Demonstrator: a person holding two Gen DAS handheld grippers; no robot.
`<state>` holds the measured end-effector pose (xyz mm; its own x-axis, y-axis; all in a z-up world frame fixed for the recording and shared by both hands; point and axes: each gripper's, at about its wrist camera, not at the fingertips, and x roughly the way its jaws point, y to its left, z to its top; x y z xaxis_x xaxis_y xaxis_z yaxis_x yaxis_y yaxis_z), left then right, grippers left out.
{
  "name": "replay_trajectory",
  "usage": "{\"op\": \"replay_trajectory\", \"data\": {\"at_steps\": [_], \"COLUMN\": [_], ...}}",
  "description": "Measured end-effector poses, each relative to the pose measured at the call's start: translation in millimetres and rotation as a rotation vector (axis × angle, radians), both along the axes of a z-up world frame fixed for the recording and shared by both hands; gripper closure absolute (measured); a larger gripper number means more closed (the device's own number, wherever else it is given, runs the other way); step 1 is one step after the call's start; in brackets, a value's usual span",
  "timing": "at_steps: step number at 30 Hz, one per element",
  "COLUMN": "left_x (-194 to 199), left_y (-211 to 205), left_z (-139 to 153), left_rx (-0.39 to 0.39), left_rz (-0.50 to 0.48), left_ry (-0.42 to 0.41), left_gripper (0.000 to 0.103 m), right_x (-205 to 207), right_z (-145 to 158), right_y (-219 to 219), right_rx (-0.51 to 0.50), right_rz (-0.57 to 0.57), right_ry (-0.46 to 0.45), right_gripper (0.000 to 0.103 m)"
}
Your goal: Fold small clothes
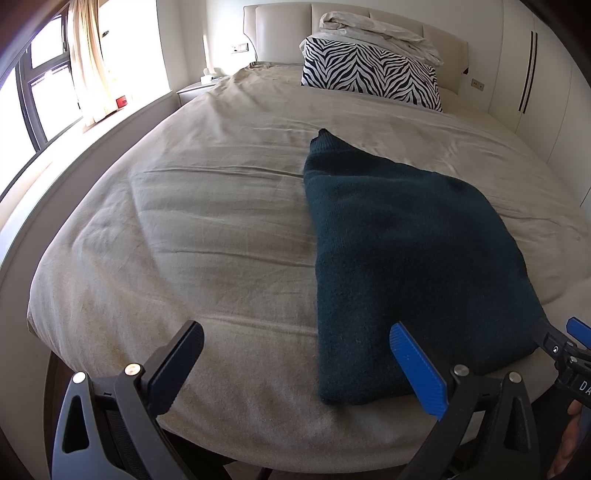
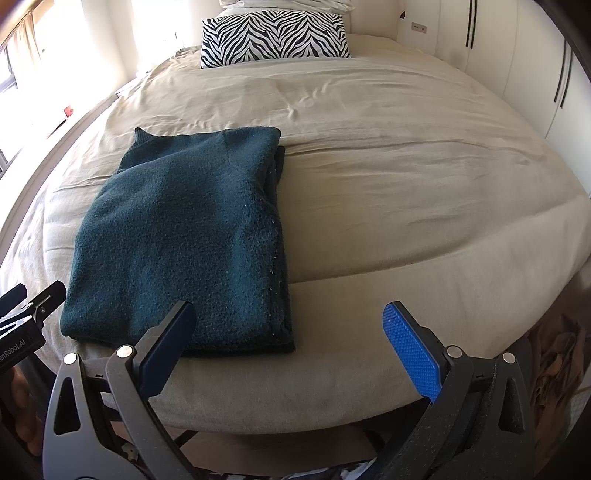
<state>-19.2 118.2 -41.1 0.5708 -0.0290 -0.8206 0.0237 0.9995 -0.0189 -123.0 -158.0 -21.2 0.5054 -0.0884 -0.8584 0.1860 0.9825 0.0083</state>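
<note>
A dark teal knit garment (image 1: pixel 402 258) lies folded into a long rectangle on the beige bed (image 1: pixel 207 221); it also shows in the right wrist view (image 2: pixel 177 240). My left gripper (image 1: pixel 295 339) is open and empty above the bed's near edge, its right finger over the garment's near left corner. My right gripper (image 2: pixel 288 317) is open and empty, its left finger over the garment's near right part. The right gripper's tip (image 1: pixel 565 339) shows at the left view's right edge; the left gripper's tip (image 2: pixel 33 302) shows at the right view's left edge.
A zebra-print pillow (image 1: pixel 369 74) and a crumpled white duvet (image 1: pixel 380 31) sit at the headboard. A window with curtains (image 1: pixel 88 59) is on the left, white wardrobes (image 2: pixel 517 55) on the right. Wide bare bedsheet (image 2: pixel 406 166) lies on both sides of the garment.
</note>
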Motion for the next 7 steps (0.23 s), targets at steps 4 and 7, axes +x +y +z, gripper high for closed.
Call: {"op": "replay_trajectory", "data": {"at_steps": [4,7], "left_x": [-1.6,-1.6], "left_y": [-0.3,0.5], "left_z": [1.8,2.7], "left_rx": [0.000,0.001], "left_rz": [-0.001,0.003], "left_ry": [-0.013,-0.015], "left_gripper": [0.000,0.000], "right_x": [-0.1,0.0], "right_z": [-0.9,-1.2], "right_y": [-0.3,-1.2], "right_rx": [0.002,0.003], "right_rz": [-0.004,-0.008], "right_ry": [0.001,0.001], "right_gripper": [0.000,0.000]}}
